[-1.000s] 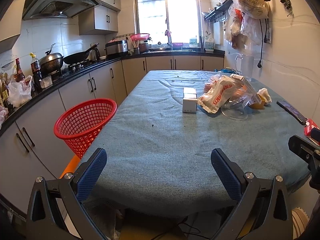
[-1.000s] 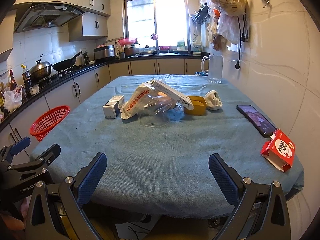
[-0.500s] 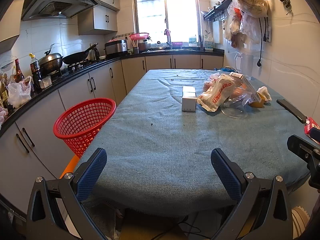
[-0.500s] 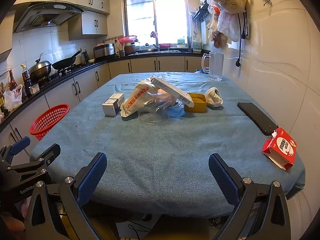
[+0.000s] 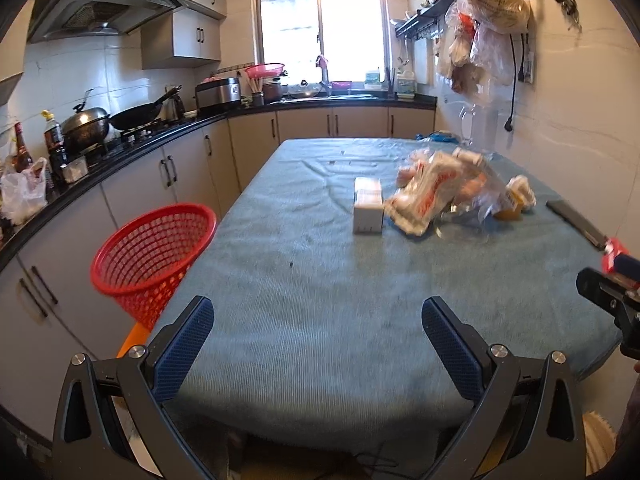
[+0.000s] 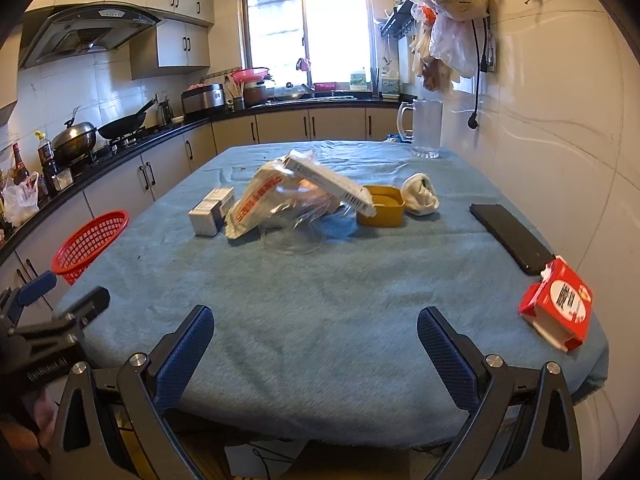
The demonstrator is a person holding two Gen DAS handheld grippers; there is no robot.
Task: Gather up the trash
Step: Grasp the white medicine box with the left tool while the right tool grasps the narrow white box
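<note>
Grippers: left gripper (image 5: 318, 332) and right gripper (image 6: 314, 338) both hang at the table's near edge, fingers spread wide, nothing between them.
Table: a blue-green cloth (image 6: 320, 300) covers it and carries all the trash.
Basket: red mesh basket (image 5: 150, 248) off the table's edge at 9 o'clock, tilted with its mouth toward the table, well apart from the trash.
Trash pile: mid-table at 12 o'clock from the right gripper; a white wrapper with red print (image 6: 256, 204) leans on a clear plastic lid (image 6: 296, 232), with a flat white box (image 6: 332, 184) slanting across the top.
Carton: red and white (image 6: 556, 304), at 3 o'clock by the cloth's edge.
Phone: black (image 6: 510, 236), touching the carton's far corner.
Small box: white and grey (image 6: 210, 212), just beside the wrapper at its 9 o'clock.
Yellow tub: (image 6: 380, 210), against the pile at 3 o'clock, with crumpled white paper (image 6: 420, 196) beside it.
</note>
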